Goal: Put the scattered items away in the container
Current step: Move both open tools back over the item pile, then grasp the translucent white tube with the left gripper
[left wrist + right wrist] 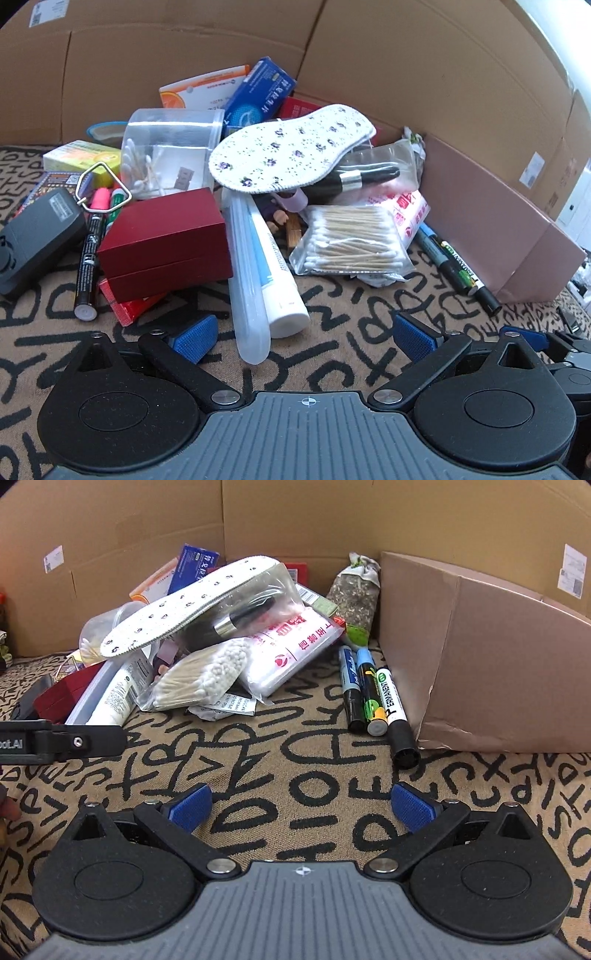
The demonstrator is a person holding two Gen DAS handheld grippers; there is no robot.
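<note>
Hovering low with both sets of tongs spread and empty, you face the pile [258, 192] at twelve o'clock of your left gripper [308, 334]; your right gripper [301, 805] has the cardboard box [491, 657] at two o'clock, near for short transfers.

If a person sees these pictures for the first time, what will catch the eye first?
First, the floral insole lying tilted on top of the pile, over a bagged black brush. Then the dark red box at the pile's left and the bag of cotton swabs at its front, on the letter-patterned carpet.
</note>
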